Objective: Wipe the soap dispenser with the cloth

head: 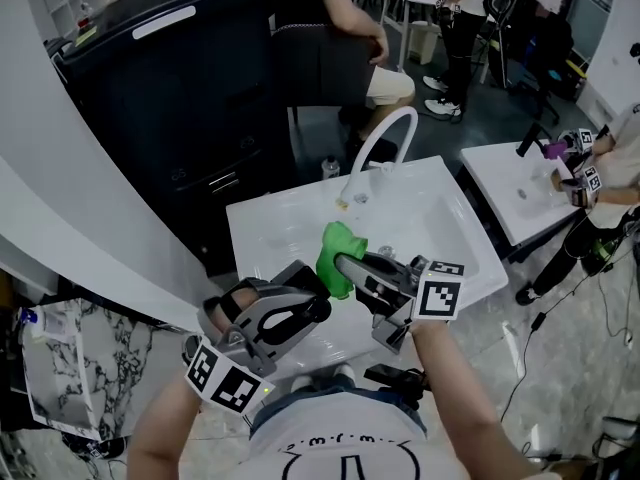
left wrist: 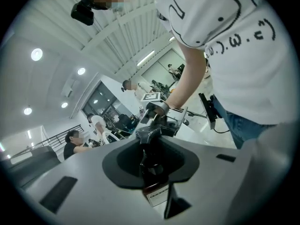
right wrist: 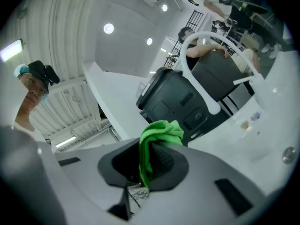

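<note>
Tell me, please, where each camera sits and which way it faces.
Head view: on the head, steeply down at the sink; forearms, left tongs, right tongs.
Left gripper view: on left tongs, toward the gripped soap dispenser; person's shirt shows.
Right gripper view: on right tongs, toward clamped cloth and faucet; person's head shows.
Shared: head and right gripper views show cloth, faucet.

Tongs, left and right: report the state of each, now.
Left tongs: closed on the soap dispenser.
Right tongs: closed on the green cloth.

green cloth, dark dispenser, white sink
</note>
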`<state>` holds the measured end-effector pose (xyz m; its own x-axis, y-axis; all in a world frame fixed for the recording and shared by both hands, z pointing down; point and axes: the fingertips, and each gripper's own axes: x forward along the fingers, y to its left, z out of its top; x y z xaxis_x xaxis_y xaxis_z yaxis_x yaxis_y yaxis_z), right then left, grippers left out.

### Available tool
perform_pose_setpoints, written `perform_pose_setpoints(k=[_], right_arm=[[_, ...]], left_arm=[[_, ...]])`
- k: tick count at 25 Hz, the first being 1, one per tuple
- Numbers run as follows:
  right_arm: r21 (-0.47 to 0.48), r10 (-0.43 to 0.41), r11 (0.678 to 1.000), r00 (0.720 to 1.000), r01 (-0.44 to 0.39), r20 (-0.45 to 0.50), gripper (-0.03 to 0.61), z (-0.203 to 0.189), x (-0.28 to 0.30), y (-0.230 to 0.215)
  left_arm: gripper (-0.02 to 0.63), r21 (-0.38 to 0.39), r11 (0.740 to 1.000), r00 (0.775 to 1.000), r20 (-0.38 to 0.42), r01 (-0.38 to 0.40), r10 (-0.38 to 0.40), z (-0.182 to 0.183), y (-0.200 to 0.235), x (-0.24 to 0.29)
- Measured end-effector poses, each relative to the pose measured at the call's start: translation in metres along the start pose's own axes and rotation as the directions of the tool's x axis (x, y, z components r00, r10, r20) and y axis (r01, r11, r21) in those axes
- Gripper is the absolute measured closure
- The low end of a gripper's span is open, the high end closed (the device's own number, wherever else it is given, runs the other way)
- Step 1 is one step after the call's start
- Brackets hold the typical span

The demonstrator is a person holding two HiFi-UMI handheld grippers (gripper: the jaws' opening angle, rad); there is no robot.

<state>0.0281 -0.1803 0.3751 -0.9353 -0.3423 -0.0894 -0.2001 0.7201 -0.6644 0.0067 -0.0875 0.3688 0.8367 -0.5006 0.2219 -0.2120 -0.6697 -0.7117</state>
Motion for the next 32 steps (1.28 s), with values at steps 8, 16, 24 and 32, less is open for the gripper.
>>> perform_pose_setpoints(k=[8,16,24,32], right_arm=[[0.021,0.042,0.999,0.998,-0.041,-0.044,0.532,-0.005,0.022,0.016],[0.093,-0.032,0.995,0.999,0.034,-0.025,0.531,0.0,0.042,-0.023],[0.019,-0.106,0.994,0.993,0.107,-0.053,0.531,0.008,0.046,-0.037],[-0.575,-0.157,0.817,0.941,-0.048,-0.301,0.531,0.012,0.025,0.007]], left_arm=[[0.515,0.232,0.967,0.994,-0.064,0.106,-0.093,-0.01,-0.016,0.012],[0.515,0.423,0.887,0.982,-0.107,0.184,-0.153,-0.013,-0.032,0.017],[0.515,0.444,0.873,0.979,-0.125,0.201,-0.162,-0.014,-0.038,0.021],[0.515,0.448,0.863,0.972,-0.145,0.233,-0.187,-0.02,-0.041,0.016]])
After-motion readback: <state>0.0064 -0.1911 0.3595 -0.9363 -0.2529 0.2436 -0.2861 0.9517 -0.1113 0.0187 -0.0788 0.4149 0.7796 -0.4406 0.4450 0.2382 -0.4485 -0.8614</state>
